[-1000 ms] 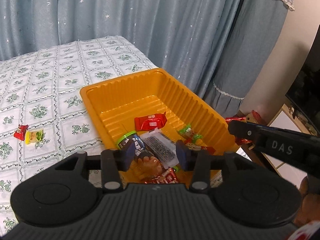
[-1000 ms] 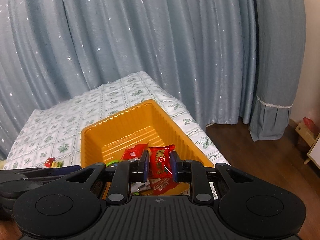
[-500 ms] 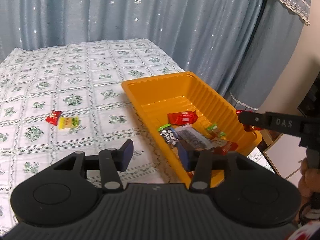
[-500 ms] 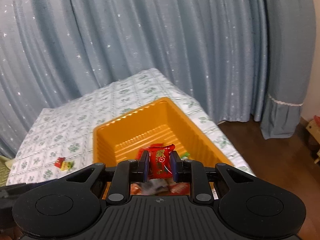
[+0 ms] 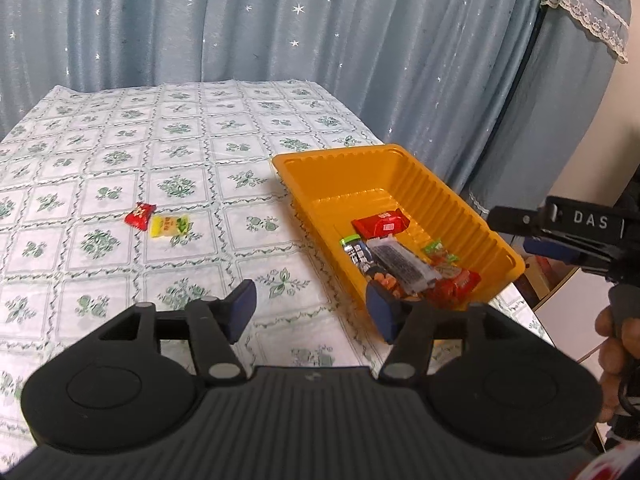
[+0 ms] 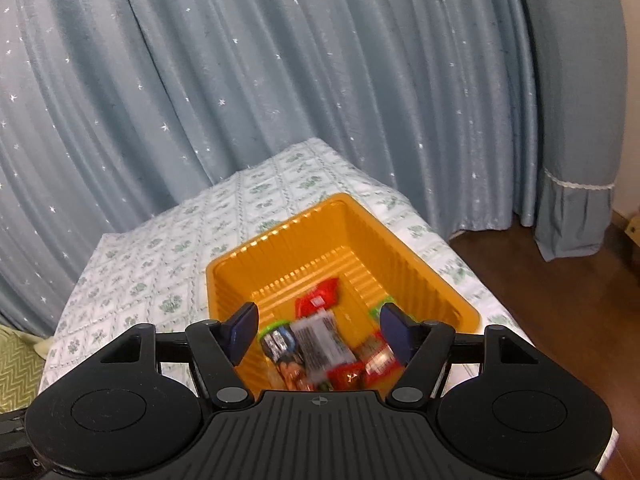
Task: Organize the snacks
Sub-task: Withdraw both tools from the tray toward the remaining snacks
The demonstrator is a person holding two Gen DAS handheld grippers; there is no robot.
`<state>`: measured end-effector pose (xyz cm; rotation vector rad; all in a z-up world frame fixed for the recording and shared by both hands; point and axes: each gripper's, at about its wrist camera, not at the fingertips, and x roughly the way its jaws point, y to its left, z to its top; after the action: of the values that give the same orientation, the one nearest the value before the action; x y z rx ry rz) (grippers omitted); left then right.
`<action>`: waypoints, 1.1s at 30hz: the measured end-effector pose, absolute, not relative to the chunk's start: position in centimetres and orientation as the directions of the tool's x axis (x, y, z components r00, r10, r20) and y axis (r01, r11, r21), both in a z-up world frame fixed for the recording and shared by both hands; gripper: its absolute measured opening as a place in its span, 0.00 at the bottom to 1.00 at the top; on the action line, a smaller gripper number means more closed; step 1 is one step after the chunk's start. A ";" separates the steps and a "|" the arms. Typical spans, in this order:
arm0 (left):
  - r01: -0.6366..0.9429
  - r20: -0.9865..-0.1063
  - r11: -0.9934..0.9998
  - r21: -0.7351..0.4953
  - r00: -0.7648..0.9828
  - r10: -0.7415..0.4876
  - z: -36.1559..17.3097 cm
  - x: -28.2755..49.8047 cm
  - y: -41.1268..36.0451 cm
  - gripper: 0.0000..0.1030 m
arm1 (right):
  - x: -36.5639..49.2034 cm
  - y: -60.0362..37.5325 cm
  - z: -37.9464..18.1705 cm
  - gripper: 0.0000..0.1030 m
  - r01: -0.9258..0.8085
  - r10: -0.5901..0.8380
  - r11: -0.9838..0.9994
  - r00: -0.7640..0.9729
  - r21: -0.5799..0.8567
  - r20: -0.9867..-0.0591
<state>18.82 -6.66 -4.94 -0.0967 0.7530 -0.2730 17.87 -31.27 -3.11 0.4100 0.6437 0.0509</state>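
Jaws of the right gripper [image 6: 318,330] have just been opening, empty; its red packet [image 6: 347,376] dropped into the ribbed orange plastic tray [image 6: 424,268], while the left gripper [image 5: 310,306], spread and empty, faces two loose sweets [image 5: 158,222] far left.

A table [image 5: 168,152] covered with a green-flowered white cloth is carrying an orange tray [image 5: 472,216] at its 3 o'clock edge. A red packet [image 5: 139,215] and a yellow packet [image 5: 169,226] are lying touching at about 9 o'clock, well apart from the tray.

Soft, even indoor light, faint shadows; fisheye bending at edges; right wrist view's near snacks [image 6: 320,344] motion-blurred.
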 end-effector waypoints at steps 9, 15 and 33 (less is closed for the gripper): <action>0.187 -0.659 0.967 -0.174 0.707 -0.256 -3.8 14.1 -5.0 0.64 | 12.4 -29.9 -2.1 0.65 0.093 0.167 0.919 0.791 0.384 -0.589; 0.169 -0.659 0.973 -0.155 0.716 -0.229 -3.0 11.4 -3.4 0.68 | 9.5 -27.7 -1.6 0.66 0.062 0.189 0.923 0.787 0.380 -0.587; 0.082 -0.636 0.987 -0.139 0.756 -0.152 -1.4 8.1 1.8 0.72 | 7.2 -22.0 -1.0 0.66 -0.051 0.265 0.934 0.765 0.354 -0.587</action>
<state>8.12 1.82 -1.36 -0.1046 0.7018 -0.1277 7.24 -21.96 -0.96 0.3300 0.6811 0.1748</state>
